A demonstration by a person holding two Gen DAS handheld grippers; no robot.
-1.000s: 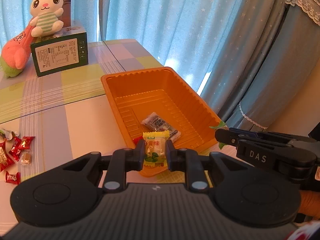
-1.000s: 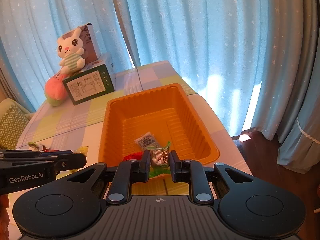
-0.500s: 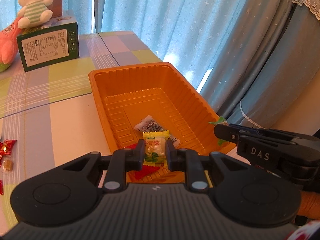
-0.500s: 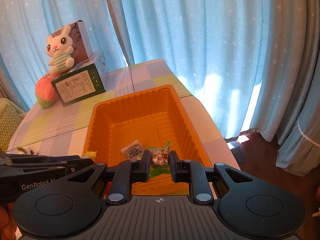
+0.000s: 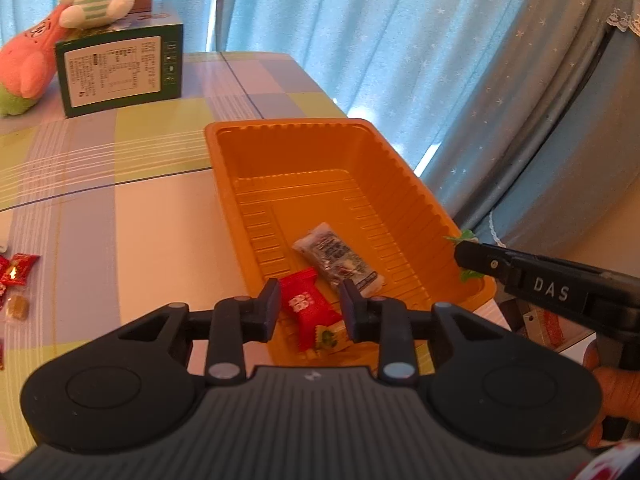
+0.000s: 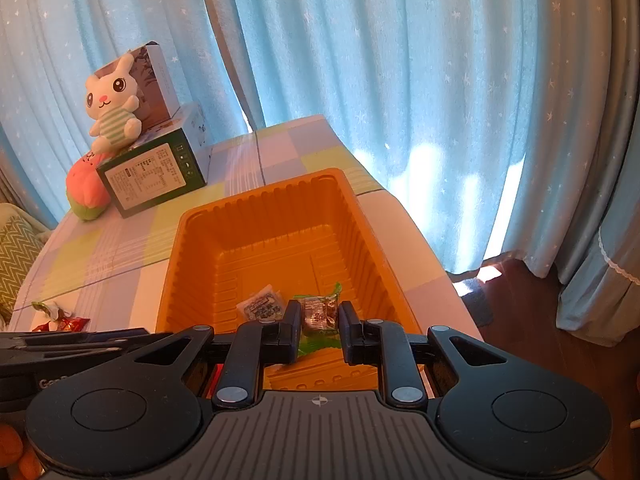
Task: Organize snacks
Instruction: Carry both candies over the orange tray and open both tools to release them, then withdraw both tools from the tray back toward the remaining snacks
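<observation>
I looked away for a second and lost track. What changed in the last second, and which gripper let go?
The left gripper opened and dropped its yellow candy into the orange tray, beside the red candy. Both grippers moved closer over the tray. The right gripper still holds its green candy, and the clear packet hasn't moved.
</observation>
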